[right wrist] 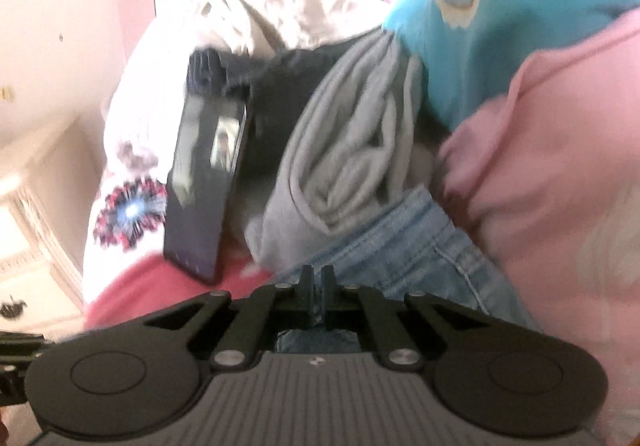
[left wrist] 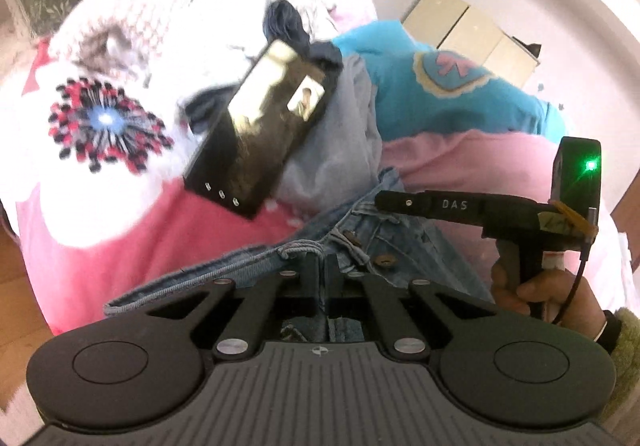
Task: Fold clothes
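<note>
Both hand-held grippers (left wrist: pixel 323 266) (right wrist: pixel 318 278) pinching denim jeans (left wrist: pixel 360 234), waistband running left-right

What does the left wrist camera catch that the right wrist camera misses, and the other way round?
Only the left wrist view shows the right gripper from outside, the hand holding it, and the jeans' buttons. Only the right wrist view shows the white drawers at the left edge. Both show the denim jeans pinched in each camera's own gripper, the phone, the grey garment and the blue top.
</note>
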A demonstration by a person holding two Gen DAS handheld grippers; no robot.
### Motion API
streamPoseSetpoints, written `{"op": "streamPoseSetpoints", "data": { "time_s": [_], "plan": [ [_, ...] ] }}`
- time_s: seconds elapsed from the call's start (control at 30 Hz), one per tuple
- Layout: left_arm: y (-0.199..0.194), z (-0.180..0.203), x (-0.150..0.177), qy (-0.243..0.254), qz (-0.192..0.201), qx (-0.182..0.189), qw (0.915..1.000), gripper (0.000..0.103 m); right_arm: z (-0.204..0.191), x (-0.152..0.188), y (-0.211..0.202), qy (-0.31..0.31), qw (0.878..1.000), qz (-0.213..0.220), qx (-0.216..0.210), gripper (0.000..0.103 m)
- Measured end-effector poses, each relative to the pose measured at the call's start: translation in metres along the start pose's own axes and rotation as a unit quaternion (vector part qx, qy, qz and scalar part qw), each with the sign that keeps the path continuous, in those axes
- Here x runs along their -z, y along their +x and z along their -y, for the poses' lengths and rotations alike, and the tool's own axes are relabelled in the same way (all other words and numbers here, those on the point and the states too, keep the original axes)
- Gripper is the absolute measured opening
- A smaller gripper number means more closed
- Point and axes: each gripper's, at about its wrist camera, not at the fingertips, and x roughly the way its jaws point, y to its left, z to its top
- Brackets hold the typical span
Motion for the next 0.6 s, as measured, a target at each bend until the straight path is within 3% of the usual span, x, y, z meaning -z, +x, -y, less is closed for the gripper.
{"op": "streamPoseSetpoints", "data": {
  "time_s": [0.13,0.37,0.5,0.57,0.6],
  "plan": [
    [0.004,-0.008,0.000,-0.001,-0.008,-0.013,0.9999,0.000,-0.006,-0.009,0.008,0.004,1.000,0.007,-0.010,0.001],
    [0.012,-0.017,0.008,0.007,-0.025,-0.020,0.9995,0.001,-0.020,0.003,0.050,-0.027,0.999,-0.030,-0.001,0.000],
    [0.016,-0.022,0.012,0.011,-0.033,-0.019,0.9992,0.001,-0.016,-0.004,0.025,-0.028,0.999,-0.016,-0.004,0.002],
    [0.017,-0.023,0.012,0.010,-0.033,-0.018,0.9992,0.001,-0.009,-0.005,0.013,-0.037,0.999,-0.020,-0.005,0.013],
    [0.016,-0.023,0.012,0.010,-0.033,-0.018,0.9992,0.001,-0.008,-0.004,0.009,-0.047,0.999,-0.024,0.004,0.030]
  ]
}}
